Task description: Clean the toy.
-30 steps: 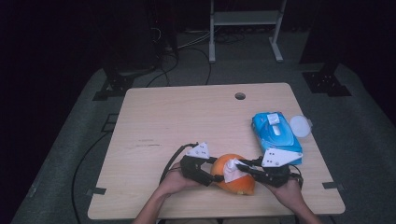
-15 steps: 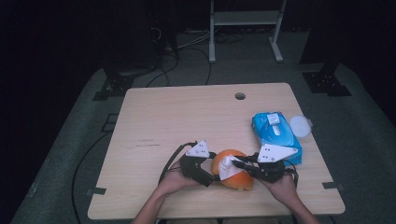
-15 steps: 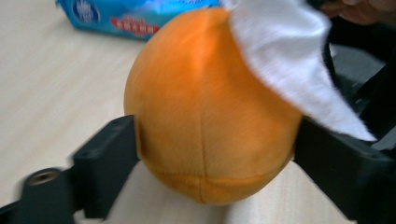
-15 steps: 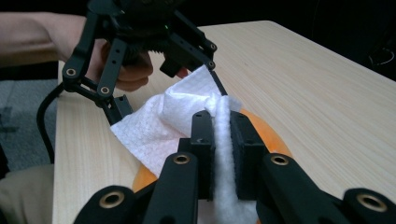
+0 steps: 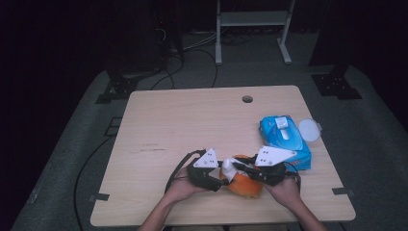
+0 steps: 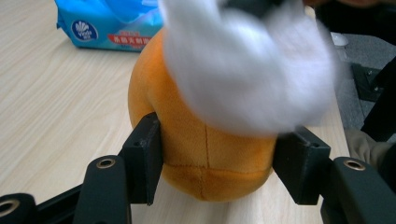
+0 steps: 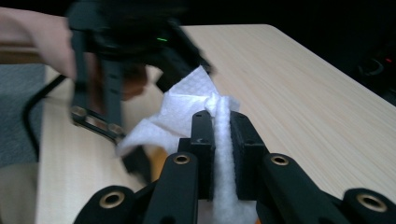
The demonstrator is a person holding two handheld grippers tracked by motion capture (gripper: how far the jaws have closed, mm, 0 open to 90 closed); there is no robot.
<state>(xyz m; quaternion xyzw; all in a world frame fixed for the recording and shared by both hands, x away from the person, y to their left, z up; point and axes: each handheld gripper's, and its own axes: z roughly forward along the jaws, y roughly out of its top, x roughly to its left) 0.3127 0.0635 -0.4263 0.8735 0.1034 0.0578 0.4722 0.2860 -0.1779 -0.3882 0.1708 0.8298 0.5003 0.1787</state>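
Note:
An orange plush ball (image 5: 248,185) rests on the wooden table (image 5: 192,125) near its front edge. My left gripper (image 6: 222,158) has just been closing and is now shut on the ball (image 6: 201,144), a pad pressed into each side. My right gripper (image 7: 223,135) is shut on a crumpled white wipe (image 7: 187,107). The wipe (image 6: 247,70) lies blurred against the top of the ball. In the high view the left gripper (image 5: 224,178) and right gripper (image 5: 240,169) meet over the ball, with the wipe (image 5: 230,166) between them.
A blue pack of wet wipes (image 5: 285,137) lies at the right edge of the table, with a round white lid (image 5: 308,130) beside it. There is a small cable hole (image 5: 247,99) near the far edge. Cables trail off the table's left front.
The right gripper with the wipe has shifted slightly left over the ball. The left hand and the ball have stayed in place.

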